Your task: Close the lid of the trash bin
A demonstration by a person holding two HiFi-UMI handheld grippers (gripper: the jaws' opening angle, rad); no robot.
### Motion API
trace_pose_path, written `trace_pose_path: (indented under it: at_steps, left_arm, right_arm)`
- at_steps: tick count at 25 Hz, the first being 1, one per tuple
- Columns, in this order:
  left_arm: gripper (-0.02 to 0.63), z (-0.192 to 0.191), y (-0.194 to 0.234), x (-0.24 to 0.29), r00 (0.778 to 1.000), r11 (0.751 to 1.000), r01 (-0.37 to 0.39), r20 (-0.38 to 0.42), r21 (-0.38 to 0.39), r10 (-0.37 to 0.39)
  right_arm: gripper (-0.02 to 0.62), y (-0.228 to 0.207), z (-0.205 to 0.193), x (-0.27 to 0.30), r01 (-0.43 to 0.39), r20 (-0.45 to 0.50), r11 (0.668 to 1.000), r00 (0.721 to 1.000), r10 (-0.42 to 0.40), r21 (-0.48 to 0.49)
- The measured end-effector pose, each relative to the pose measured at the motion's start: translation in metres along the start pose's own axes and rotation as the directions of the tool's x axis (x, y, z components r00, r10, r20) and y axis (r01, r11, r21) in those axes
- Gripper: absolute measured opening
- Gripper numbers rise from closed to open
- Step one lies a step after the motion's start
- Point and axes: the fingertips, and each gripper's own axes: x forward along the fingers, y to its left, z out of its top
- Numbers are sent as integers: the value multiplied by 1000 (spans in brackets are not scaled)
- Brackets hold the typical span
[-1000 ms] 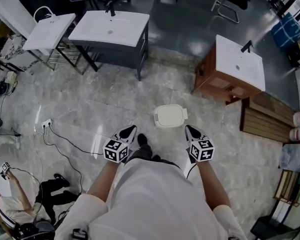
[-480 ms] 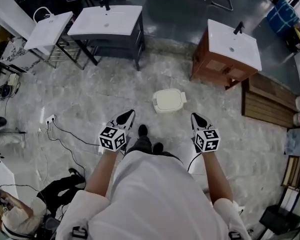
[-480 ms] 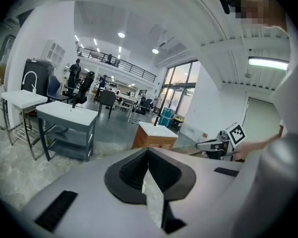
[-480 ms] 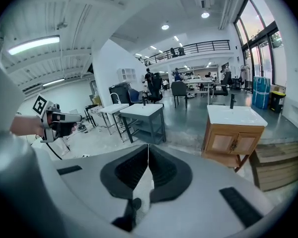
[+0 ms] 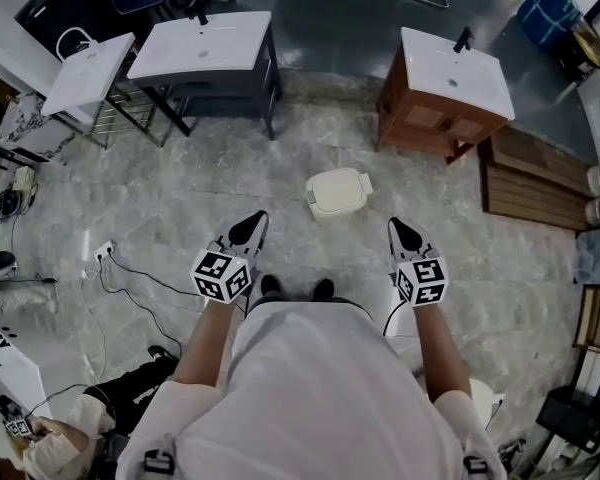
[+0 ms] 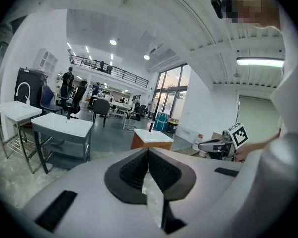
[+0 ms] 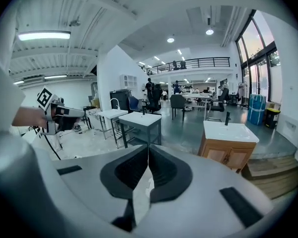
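Note:
The small cream trash bin (image 5: 339, 192) stands on the marble floor ahead of me with its lid down flat. My left gripper (image 5: 251, 223) hangs left of and nearer than the bin, jaws shut with nothing between them. My right gripper (image 5: 401, 231) hangs to the bin's right, also shut and empty. Neither touches the bin. In the left gripper view the shut jaws (image 6: 148, 150) point out over the room, and the right gripper (image 6: 223, 145) shows at the right. In the right gripper view the jaws (image 7: 148, 148) meet at the tips; the bin is hidden in both gripper views.
A dark vanity with a white sink top (image 5: 202, 48) stands at back left beside a white sink on a metal rack (image 5: 80, 73). A wooden vanity (image 5: 446, 88) stands at back right, wooden pallets (image 5: 535, 183) beside it. Cables and a power strip (image 5: 98, 253) lie on the floor left.
Both grippers have risen and drawn apart, away from the bin. The view has lifted, and the bin now sits further from the grippers, lid still down.

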Motion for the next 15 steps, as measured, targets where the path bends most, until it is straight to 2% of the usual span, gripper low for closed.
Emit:
trace_pose_path:
  at_steps: [8,15]
  left_arm:
    - [18,4,15,-18,999,996,30,-19,81,-28]
    - [18,19,29,-28,999,995,43,-4,88,-43]
  right_arm:
    - [31,25,13,-13,63,71,997,995,-65,35]
    - [29,36,35,-20,90,107,994,990,-96,53]
